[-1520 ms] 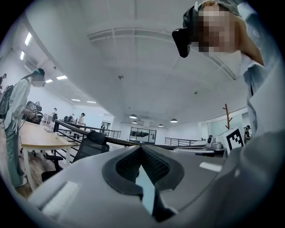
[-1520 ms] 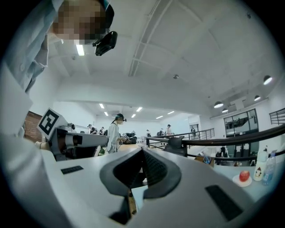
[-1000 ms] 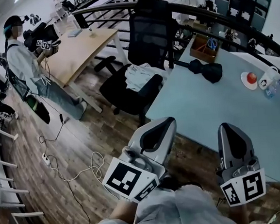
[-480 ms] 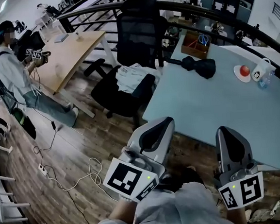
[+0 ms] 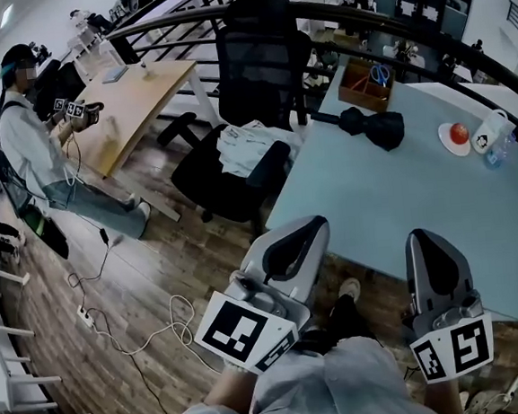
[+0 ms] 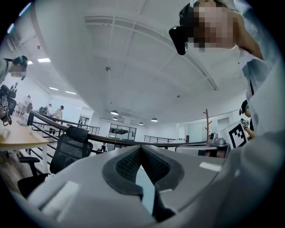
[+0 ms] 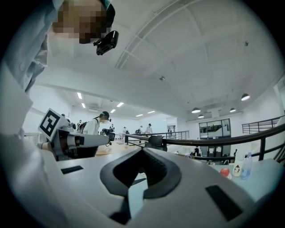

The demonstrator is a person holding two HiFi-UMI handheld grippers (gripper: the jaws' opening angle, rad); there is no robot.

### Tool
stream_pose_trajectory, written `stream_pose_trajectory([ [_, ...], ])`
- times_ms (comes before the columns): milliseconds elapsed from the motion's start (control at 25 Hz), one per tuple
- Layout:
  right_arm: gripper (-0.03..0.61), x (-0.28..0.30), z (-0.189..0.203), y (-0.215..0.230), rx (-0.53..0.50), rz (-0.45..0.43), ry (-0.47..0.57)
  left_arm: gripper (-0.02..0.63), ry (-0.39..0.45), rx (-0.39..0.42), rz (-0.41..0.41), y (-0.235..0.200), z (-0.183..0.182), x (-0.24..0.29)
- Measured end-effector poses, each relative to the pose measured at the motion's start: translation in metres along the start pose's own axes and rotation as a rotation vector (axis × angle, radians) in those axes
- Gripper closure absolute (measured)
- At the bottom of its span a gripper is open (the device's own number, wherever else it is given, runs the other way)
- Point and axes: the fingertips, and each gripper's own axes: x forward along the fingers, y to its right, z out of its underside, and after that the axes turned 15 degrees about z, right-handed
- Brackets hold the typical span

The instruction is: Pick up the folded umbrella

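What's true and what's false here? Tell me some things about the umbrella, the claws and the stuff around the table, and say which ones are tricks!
1. The folded umbrella lies on the table. True.
2. The left claw is holding the umbrella. False: it is shut on nothing, at the table's near edge, well apart from the umbrella.
3. A round red thing sits on a small plate. True.
4. The seat of the black chair is bare. False: a pale cloth lies on it.
5. The right claw is wide open. False: its jaws are together, with nothing between them.
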Motion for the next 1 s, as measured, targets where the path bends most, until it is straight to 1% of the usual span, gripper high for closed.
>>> stream_pose_trajectory([
  [200, 0.580, 0.028, -0.001, 0.016, 0.009, -0.018, 0.013, 0.609, -0.009, 0.001, -0.013, -0.020, 0.001, 0.026],
  [440, 0.580, 0.070, 0.006, 0.057, 0.022, -0.016, 0.001, 0.609, -0.029, 0.009, -0.019, -0.045, 0.005, 0.075],
  [560, 0.580, 0.086, 0.011, 0.072, 0.019, -0.018, 0.007, 0.609, -0.043, 0.010, -0.032, -0.058, 0.013, 0.095],
  [640, 0.580, 0.098, 0.015, 0.083, 0.014, -0.018, 0.009, 0.609, -0.063, -0.009, -0.036, -0.064, 0.019, 0.110],
  [720, 0.580, 0.114, 0.012, 0.099, 0.012, -0.019, -0.003, 0.609, -0.070, -0.033, -0.036, -0.071, 0.017, 0.131],
  [840, 0.580, 0.136, 0.007, 0.126, 0.019, -0.022, -0.022, 0.609, -0.065, -0.025, -0.045, -0.085, 0.011, 0.164],
  [1000, 0.580, 0.158, 0.021, 0.158, 0.042, -0.023, -0.030, 0.609, -0.092, -0.022, -0.060, -0.099, 0.023, 0.201],
])
